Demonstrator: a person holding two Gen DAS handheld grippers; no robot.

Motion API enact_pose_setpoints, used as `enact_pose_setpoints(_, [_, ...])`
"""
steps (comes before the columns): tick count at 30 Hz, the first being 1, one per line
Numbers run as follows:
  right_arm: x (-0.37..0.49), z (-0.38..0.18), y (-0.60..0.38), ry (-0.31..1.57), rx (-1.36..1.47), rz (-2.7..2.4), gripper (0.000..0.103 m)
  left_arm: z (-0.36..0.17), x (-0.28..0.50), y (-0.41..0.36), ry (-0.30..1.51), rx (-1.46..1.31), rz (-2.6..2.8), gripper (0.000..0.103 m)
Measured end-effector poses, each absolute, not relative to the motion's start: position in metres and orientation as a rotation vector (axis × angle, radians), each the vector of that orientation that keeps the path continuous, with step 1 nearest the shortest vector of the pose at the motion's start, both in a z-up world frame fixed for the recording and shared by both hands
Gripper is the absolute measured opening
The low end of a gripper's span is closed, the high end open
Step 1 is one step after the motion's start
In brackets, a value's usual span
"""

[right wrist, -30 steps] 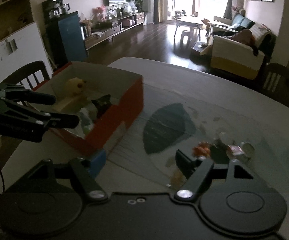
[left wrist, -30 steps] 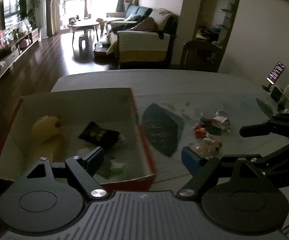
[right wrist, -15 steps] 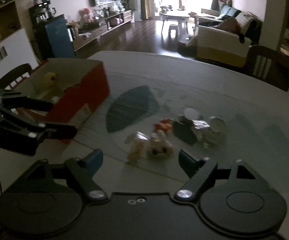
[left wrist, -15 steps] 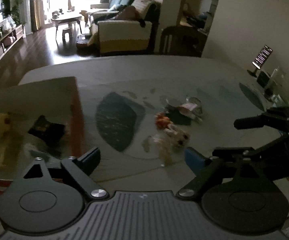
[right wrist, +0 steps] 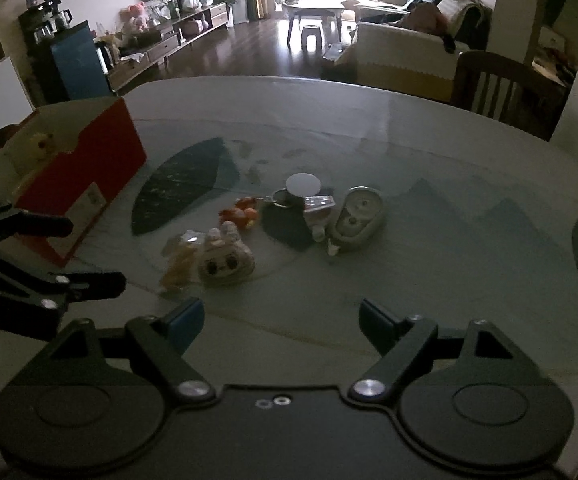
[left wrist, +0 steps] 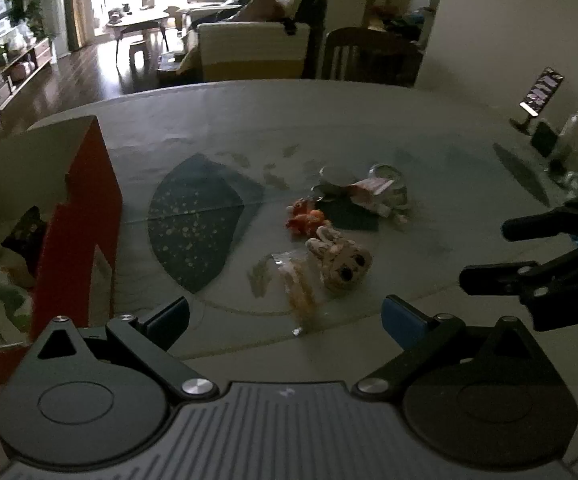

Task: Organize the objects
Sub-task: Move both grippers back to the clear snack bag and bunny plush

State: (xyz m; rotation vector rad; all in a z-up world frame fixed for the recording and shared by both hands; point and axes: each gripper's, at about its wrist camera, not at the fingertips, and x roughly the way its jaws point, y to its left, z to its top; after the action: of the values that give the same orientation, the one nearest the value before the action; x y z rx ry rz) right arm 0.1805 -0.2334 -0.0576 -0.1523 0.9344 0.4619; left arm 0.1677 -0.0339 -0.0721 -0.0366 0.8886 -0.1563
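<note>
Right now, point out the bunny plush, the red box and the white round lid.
bunny plush (right wrist: 225, 258): right wrist view, on its face.
red box (right wrist: 101, 156): right wrist view, on its red side wall.
white round lid (right wrist: 302, 185): right wrist view, on its flat top.

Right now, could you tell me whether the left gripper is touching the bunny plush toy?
Apart. The left wrist view shows the left gripper open, with bare table between its fingertips and the bunny plush toy.

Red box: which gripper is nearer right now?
Left. The left gripper hovers open beside the red box, whose wall sits just off its left finger. The right gripper, also open, is farther right, in front of the bunny toy.
</note>
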Motion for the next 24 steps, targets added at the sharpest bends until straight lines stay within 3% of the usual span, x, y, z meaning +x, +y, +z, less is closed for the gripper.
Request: enact_pose_setpoints(24, [0.246,-0.108,-0.177,1.077,-0.119,0.520,0.084,-0.131,0.207,-0.048,0.928,0.002,-0.052,0.103])
